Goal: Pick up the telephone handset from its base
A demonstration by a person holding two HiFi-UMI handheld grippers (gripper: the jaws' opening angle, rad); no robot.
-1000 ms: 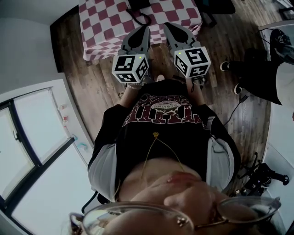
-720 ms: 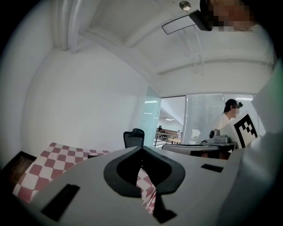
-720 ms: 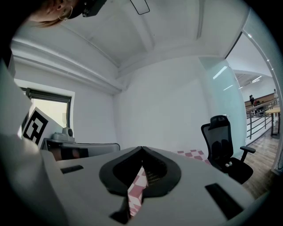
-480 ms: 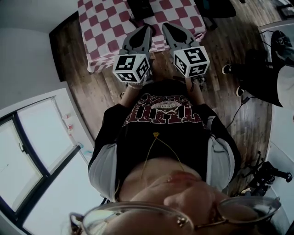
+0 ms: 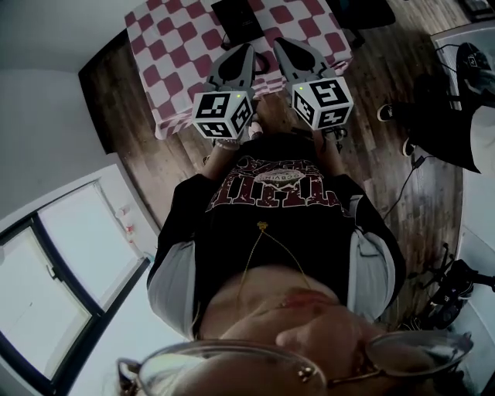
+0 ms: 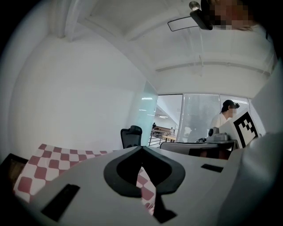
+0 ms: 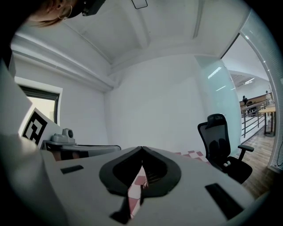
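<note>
The person holds both grippers out in front, side by side. The left gripper [image 5: 246,49] has its jaws pressed together with nothing in them. In the left gripper view only red-and-white cloth shows under the tips. The right gripper [image 5: 280,43] is the same: jaws together and empty.

In the head view both point toward 12 o'clock, at a table [image 5: 174,62] with a checked cloth. A dark thing lies on the cloth at 12 o'clock, a little past the tips. I take it for the telephone [image 5: 240,19], but it is too dark to tell the handset from the base. The tips hang over the near part of the table and touch nothing.

So this looks like the reaching step, and the pick-up has not begun. Next, one gripper needs to open its jaws, go on toward 12 o'clock, and come down around the handset before it squeezes.
</note>
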